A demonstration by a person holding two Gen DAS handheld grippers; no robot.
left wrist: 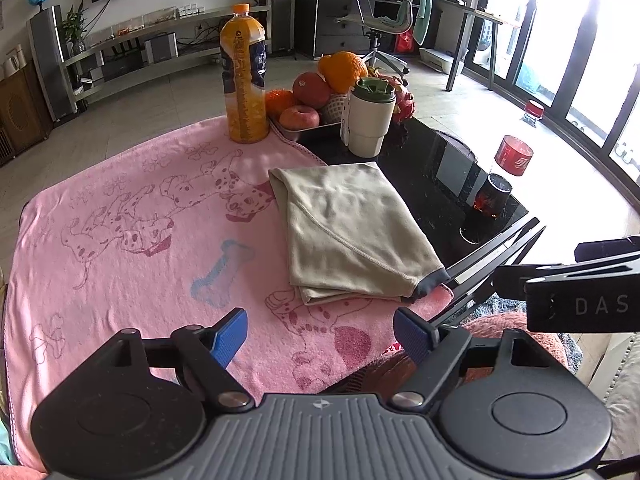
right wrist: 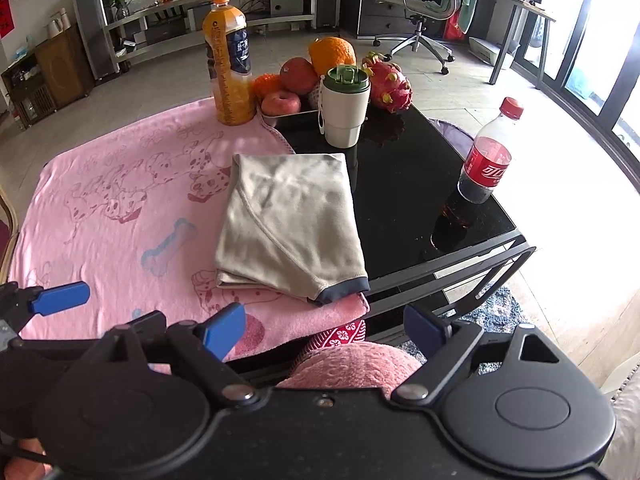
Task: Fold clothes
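The beige garment (left wrist: 352,232) lies folded into a flat packet on the pink dog-print towel (left wrist: 132,240), at the towel's right edge beside the bare black tabletop (left wrist: 432,176); behind it stand an orange juice bottle (left wrist: 244,76), a fruit tray (left wrist: 308,130) and a white tumbler (left wrist: 368,120); a cola bottle (right wrist: 488,160) stands well apart to the right; the left gripper (left wrist: 320,336) and right gripper (right wrist: 332,332) hover near the towel's front edge, jaws spread wide, empty.

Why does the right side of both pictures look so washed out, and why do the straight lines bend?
Left wrist view: daylight through the windows blows out the upper right, and the black table mirrors the cola bottle. Right wrist view: the floor past the table's right edge is glared white. Both views: the fisheye lens bows the window frames and table edges; the beige garment stays sharp.
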